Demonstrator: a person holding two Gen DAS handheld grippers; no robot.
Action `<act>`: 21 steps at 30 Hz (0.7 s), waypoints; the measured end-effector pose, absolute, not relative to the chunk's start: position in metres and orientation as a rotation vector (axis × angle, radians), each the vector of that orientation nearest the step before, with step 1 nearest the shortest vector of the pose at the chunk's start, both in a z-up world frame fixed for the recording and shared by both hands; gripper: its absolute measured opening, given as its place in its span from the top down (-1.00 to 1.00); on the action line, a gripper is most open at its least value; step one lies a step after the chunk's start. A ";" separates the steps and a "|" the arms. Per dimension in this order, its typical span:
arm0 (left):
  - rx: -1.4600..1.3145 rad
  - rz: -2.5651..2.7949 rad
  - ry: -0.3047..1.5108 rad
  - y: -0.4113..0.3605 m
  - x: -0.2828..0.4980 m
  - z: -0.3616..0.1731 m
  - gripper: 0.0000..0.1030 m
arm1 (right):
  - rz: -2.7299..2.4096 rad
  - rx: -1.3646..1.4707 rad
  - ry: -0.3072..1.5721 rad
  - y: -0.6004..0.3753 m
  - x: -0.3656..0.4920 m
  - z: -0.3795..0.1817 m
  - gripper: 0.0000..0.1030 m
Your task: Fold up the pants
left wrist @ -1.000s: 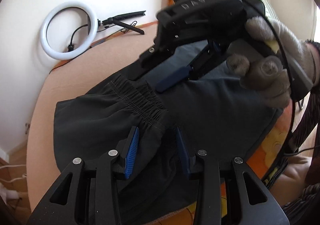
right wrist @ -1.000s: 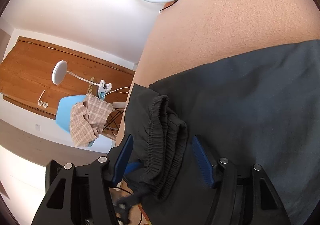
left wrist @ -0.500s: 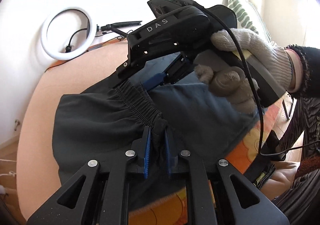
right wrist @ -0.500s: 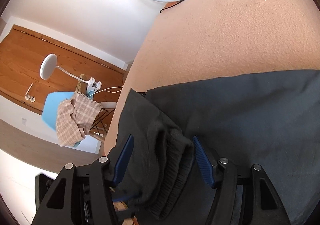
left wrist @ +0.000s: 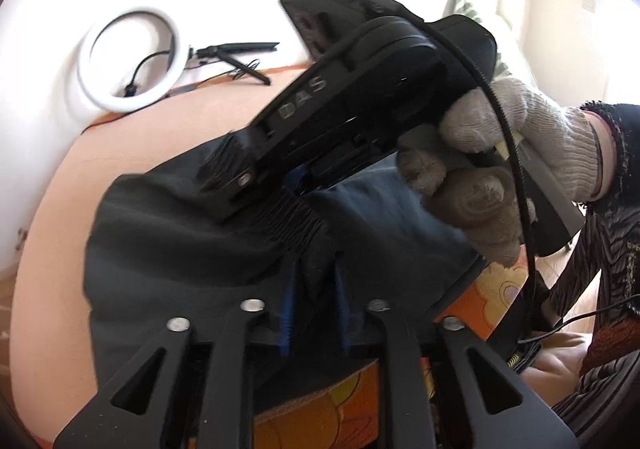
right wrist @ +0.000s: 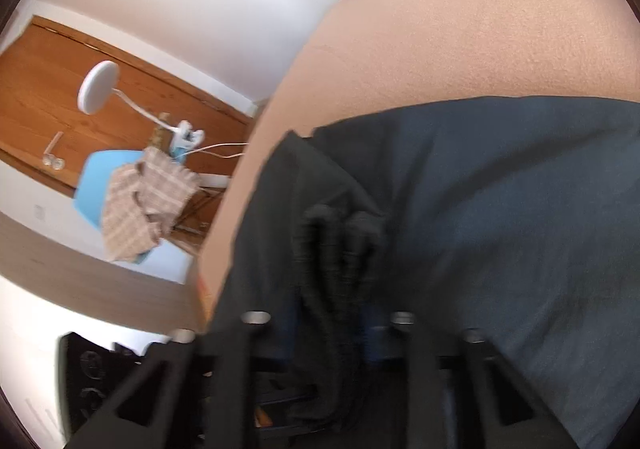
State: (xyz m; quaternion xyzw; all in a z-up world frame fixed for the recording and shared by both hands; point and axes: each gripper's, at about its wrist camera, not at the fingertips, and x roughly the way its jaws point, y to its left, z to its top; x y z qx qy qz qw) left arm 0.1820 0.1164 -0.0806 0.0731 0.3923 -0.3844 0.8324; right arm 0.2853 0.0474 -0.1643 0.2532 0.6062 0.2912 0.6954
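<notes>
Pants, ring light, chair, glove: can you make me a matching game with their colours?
Things:
1. pants
2. ring light
3. chair
4. glove

Colours:
A. white
B. grey
C. black
D. blue

Pairs: 1-C, 2-A, 3-D, 4-B

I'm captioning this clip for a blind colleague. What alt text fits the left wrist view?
The left gripper pinches the dark pants by the gathered waistband on a peach bedspread. Just beyond, a gloved hand holds the right gripper on the same waistband; its jaws have just been closing. A ring light leans on the white wall.
</notes>
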 end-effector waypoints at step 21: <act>-0.129 -0.593 0.706 0.172 0.155 -0.037 0.12 | 0.577 0.599 1.267 -0.074 0.263 -0.097 0.72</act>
